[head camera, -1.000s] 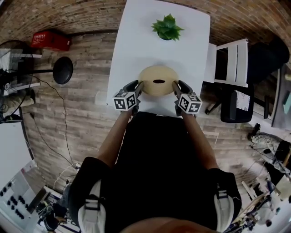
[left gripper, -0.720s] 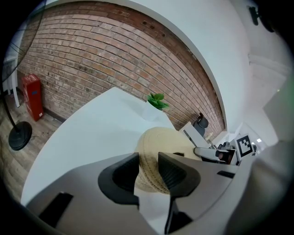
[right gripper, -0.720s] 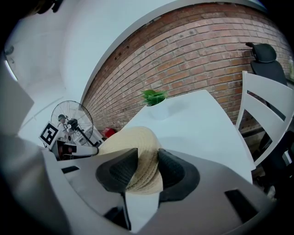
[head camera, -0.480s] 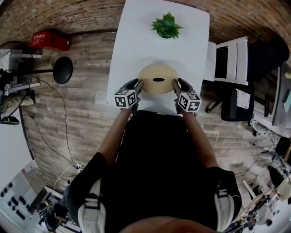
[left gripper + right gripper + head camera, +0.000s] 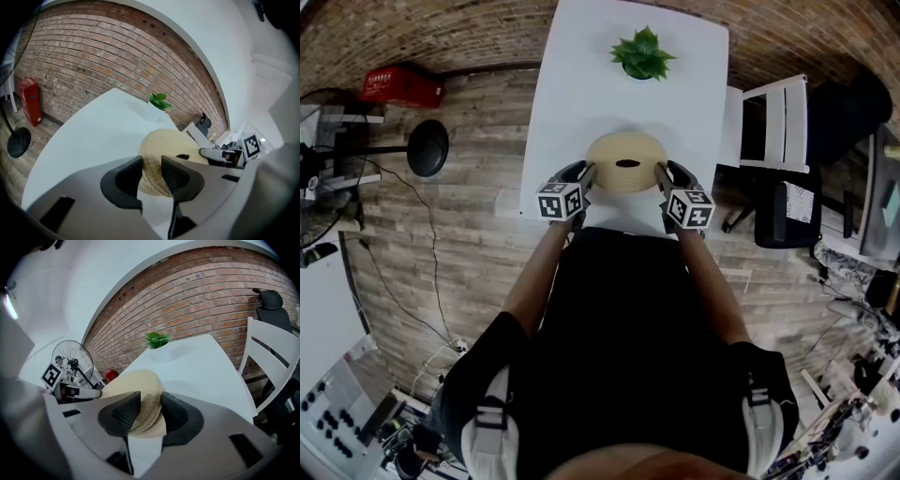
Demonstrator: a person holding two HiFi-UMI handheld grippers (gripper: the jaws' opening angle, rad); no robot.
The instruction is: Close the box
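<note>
Little has moved since the earlier frames: both grippers are found at the same flanks of the box, and only a slight slide of the head view is noticed. At this moment the left gripper (image 5: 584, 175) and the right gripper (image 5: 662, 173) are set against opposite sides of the round woven box (image 5: 625, 161). In each gripper view the coiled rim is seen to fill the narrow gap from pad to pad. Each pair of jaws is therefore read as pinching that rim rather than standing free of it.

The box is placed on the white table (image 5: 581, 94), close to its near edge and just ahead of the person. Its domed top, marked by a dark oval slot, is turned upward. No seam between lid and body can be made out, yet the lid is judged to be seated already. The closing is therefore taken as nearly done, with only the squaring of the lid in hand. An even release on both sides is called for next, with the jaws drawn outward rather than upward, so that the lid is not lifted or skewed.

A potted plant (image 5: 644, 56) is stood well apart at the table's far end. A white chair (image 5: 776, 124) is set beside the table's right edge, and a red case (image 5: 403, 82) and a fan's round base (image 5: 428, 147) are left on the floor. Nothing is found in the way.
</note>
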